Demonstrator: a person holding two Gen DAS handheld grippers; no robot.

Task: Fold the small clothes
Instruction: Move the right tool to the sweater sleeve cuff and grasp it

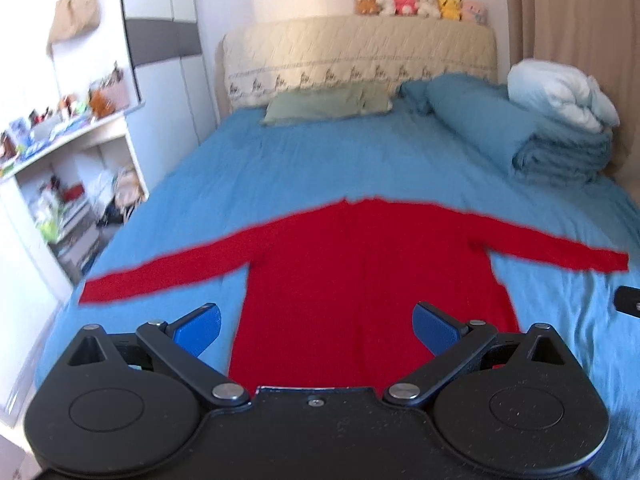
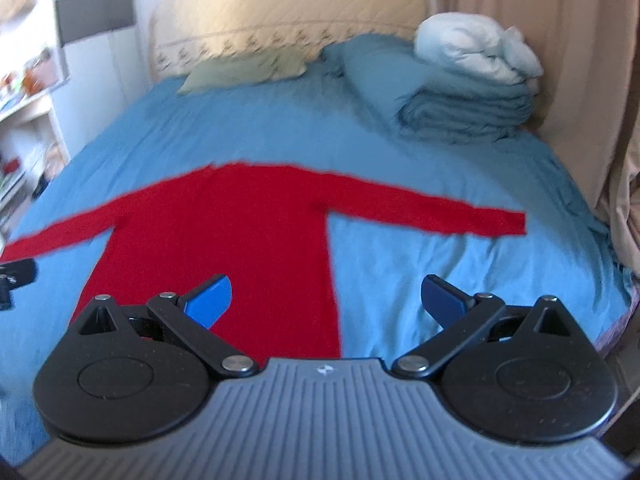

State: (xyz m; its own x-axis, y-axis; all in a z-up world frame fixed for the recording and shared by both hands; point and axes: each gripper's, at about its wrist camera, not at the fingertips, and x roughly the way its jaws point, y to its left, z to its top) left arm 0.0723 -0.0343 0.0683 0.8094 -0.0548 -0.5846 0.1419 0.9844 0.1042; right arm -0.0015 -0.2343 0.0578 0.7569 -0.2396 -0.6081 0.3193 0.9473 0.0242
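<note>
You have no words or numbers to read here. The only mark is a small white emblem on the grey ribbed housing (image 2: 324, 400) at 6 o'clock in your right wrist view.

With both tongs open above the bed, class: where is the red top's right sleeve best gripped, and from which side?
Judging by its pose, grip the red top at the right sleeve's cuff, coming from the right. The sleeve lies flat and straight out, so the cuff is its free end, ready to fold inward.
</note>
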